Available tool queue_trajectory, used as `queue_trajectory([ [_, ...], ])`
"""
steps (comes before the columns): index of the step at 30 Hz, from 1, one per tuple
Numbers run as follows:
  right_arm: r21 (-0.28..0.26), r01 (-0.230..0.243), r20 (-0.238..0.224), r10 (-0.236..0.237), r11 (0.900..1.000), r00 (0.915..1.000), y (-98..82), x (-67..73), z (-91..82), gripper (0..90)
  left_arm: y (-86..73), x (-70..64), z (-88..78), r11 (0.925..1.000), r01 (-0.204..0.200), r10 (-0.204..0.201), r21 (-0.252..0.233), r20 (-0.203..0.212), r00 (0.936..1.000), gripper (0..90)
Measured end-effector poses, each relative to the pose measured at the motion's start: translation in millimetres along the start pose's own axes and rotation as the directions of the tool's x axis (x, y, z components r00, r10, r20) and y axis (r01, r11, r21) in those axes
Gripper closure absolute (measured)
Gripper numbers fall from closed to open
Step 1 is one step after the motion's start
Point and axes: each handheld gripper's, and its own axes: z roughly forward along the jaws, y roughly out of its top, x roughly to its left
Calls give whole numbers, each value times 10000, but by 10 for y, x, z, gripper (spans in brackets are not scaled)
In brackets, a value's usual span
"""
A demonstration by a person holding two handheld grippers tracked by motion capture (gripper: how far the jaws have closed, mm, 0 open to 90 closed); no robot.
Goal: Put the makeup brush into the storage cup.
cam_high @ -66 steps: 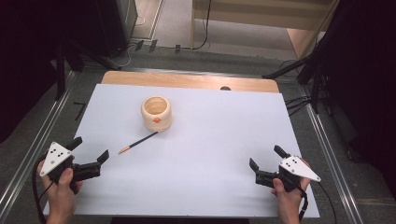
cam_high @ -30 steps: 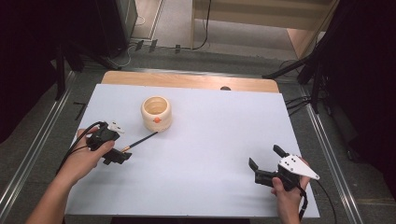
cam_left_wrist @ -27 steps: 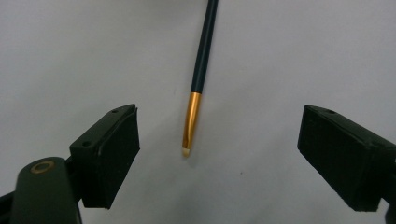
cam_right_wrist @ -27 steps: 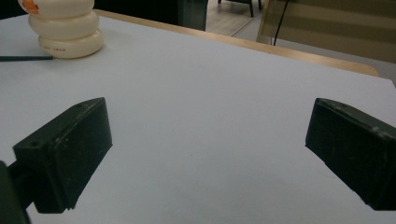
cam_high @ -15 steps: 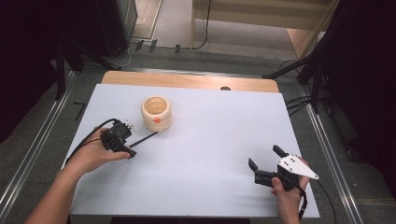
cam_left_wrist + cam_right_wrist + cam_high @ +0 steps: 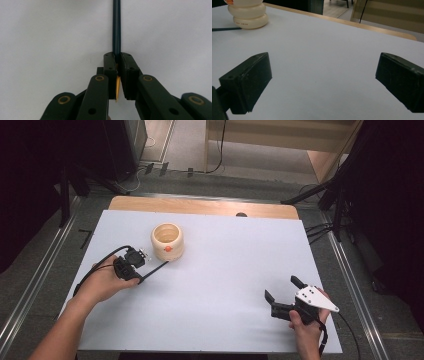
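A dark pencil (image 6: pixel 157 268) with an orange tip lies on the white sheet, pointing toward a cream wooden cup (image 6: pixel 167 240) with an orange mark. My left gripper (image 6: pixel 142 278) has just closed its jaws on the near end of the pencil. In the left gripper view the pads (image 6: pixel 110 65) pinch the pencil (image 6: pixel 116 27), and its orange tip pokes back between the jaws. My right gripper (image 6: pixel 281 288) rests open at the near right with nothing between its fingers. The right gripper view shows that gripper (image 6: pixel 324 75), the cup (image 6: pixel 248 15) and the pencil (image 6: pixel 224 29) at the far left.
The white sheet (image 6: pixel 235 255) covers most of a wooden table (image 6: pixel 200 206). Metal rails run along both sides of the table, and cables lie on the floor beyond it.
My left hand came from the near left corner up to the pencil, and its jaws closed on the pencil's end. The right hand stayed put.
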Motion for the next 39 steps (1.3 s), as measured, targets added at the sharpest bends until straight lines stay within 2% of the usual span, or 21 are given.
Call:
queue_trajectory([
  [3,-3,-7,-9,7,10000,10000,0,1,1,6,-4,-31,-1,9998,-193,192,-59,-138,9997,845],
  [7,-13,-71,-29,71,10000,10000,0,5,-2,6,-7,-45,-5,9999,-130,127,-86,-254,9996,846],
  [12,65,95,1,-95,9999,10000,22,43,25,6,-51,-85,-29,9994,-87,84,-342,-87,9999,846],
  [15,82,179,-165,-178,9998,9997,75,91,47,6,-115,-125,-85,9960,-46,55,-889,93,9999,846],
  [16,82,179,-165,-178,9998,9997,75,91,47,6,-115,-125,-85,9960,-46,55,-889,93,9999,846],
  [17,-28,332,-192,-332,9994,9993,131,130,56,6,-146,-146,-110,9925,3,30,-1225,265,9996,846],
  [18,-28,332,-192,-332,9994,9993,131,130,56,6,-146,-146,-110,9925,3,30,-1225,265,9996,846],
  [19,-103,316,-320,-320,9994,9990,182,167,63,6,-170,-172,-131,9879,97,-32,-1550,421,9991,846],
  [21,-140,399,-383,-404,9991,9984,223,196,84,6,-177,-181,-144,9858,76,6,-1678,492,9988,846],
  [22,-140,359,-420,-364,9993,9985,239,210,94,6,-184,-195,-156,9839,108,-16,-1786,520,9986,846],
  [23,-160,354,-460,-361,9992,9983,254,219,106,6,-188,-218,-179,9784,136,-11,-2062,607,9982,846],
  [24,-152,275,-489,-282,9995,9984,266,231,116,6,-188,-218,-179,9784,136,-11,-2062,607,9982,846],
  [25,-164,220,-575,-229,9996,9981,277,241,128,6,-181,-239,-203,9724,183,1,-2327,789,9969,846],
  [26,-154,169,-639,-178,9997,9978,290,251,139,6,-181,-239,-203,9724,183,1,-2327,789,9969,846],
  [27,-145,139,-661,-149,9998,9977,303,264,149,6,-170,-256,-228,9670,147,91,-2542,924,9957,846],
  [28,-140,167,-683,-177,9998,9975,317,280,161,6,-170,-256,-228,9670,147,91,-2542,924,9957,846],
  [31,-154,278,-818,-290,9995,9962,375,335,202,13,-157,-290,-270,9581,77,263,-2865,1148,9930,846],
  [33,-153,295,-778,-306,9994,9965,406,368,226,40,-148,-310,-283,9555,45,320,-2950,1187,9924,846],
  [39,-137,511,-783,-520,9986,9956,475,490,318,92,-113,-366,-314,9521,-151,572,-3053,1293,9900,847],
])
